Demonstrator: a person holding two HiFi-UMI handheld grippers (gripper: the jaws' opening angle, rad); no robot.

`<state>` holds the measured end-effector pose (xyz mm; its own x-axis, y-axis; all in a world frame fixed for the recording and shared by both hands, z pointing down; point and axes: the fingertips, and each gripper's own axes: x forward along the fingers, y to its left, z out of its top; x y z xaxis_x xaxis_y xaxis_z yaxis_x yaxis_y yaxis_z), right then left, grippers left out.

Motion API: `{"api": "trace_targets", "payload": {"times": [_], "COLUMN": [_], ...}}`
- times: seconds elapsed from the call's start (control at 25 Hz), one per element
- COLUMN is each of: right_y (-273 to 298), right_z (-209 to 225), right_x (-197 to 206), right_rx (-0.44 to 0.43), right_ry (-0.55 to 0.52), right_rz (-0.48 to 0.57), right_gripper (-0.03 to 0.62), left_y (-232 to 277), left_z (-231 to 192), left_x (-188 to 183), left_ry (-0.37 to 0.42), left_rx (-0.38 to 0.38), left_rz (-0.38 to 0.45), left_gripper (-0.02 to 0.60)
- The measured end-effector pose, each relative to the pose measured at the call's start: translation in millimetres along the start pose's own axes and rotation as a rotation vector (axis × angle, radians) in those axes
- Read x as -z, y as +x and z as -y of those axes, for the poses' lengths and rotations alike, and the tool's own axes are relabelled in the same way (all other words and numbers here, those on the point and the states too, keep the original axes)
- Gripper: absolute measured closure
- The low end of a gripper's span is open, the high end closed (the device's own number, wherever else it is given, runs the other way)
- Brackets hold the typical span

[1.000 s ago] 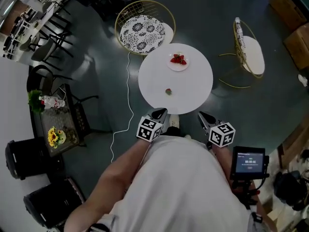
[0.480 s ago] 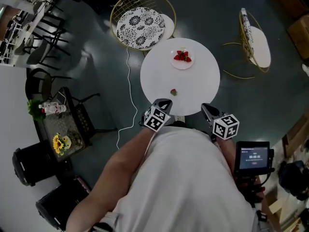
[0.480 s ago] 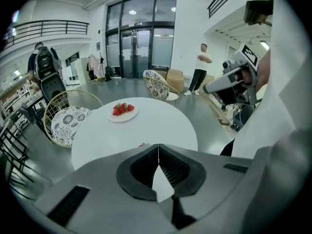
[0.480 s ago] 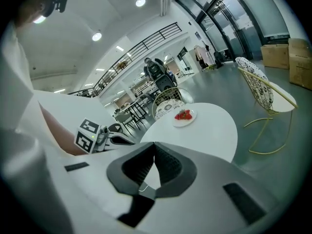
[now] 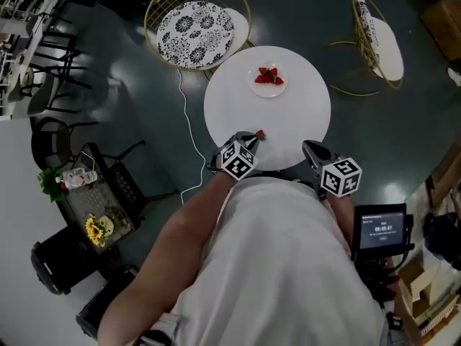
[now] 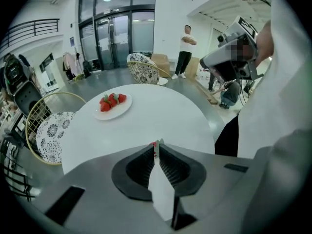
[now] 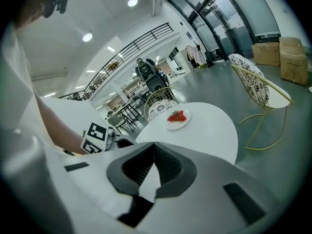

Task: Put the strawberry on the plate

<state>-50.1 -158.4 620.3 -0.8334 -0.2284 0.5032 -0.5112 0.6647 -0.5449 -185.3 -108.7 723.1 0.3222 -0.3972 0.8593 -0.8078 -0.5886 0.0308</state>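
round white table (image 5: 306,117), plate (image 5: 268,91), dark glossy floor (image 5: 302,13)

I count one counter (image 5: 302,114), one plate (image 5: 254,87), one loose strawberry (image 5: 260,134), two wire chairs (image 5: 194,24) (image 5: 382,49); I hold two: left hand-held gripper (image 5: 251,137), right hand-held gripper (image 5: 307,146).

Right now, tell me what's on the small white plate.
A cluster of red strawberries sits on the small white plate; the plate's middle beneath them is covered, count unclear.

I'm in a big open office lobby: gold wire chairs (image 5: 196,21) flank the round white surface (image 5: 292,121); beyond it stand tall glass doors (image 6: 114,38), a mezzanine railing (image 7: 131,45) and desk rows (image 5: 29,20).
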Motion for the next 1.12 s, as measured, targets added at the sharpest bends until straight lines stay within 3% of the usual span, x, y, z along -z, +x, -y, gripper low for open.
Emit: {"api": "trace_targets", "payload": {"times": [0.2,0.32,0.6,1.12], "right_y": [7.1,9.4,10.0,7.5], "right_z": [5.0,7.3,12.9,20.4], "right_x": [-3.4,-3.7,-0.6,-0.9], "right_rx": [0.036,0.053,0.089,0.125], "right_ry": [0.029,0.046,0.081,0.125], "right_rz": [0.009,0.013,0.021,0.039], "right_gripper": [0.586,0.586,0.586,0.586], "left_y": [13.7,20.6,32.9,40.3], "left_z": [-1.5,0.2,3.0,-3.0], "left_x": [2.3,4.4,10.8,13.3], "left_ry": [0.089,0.149,0.251,0.300], "left_rx": [0.077,0.121,0.177,0.203], "left_rz": [-0.037,-0.069,-0.136,-0.176], "left_gripper": [0.571,0.505,0.472,0.474]}}
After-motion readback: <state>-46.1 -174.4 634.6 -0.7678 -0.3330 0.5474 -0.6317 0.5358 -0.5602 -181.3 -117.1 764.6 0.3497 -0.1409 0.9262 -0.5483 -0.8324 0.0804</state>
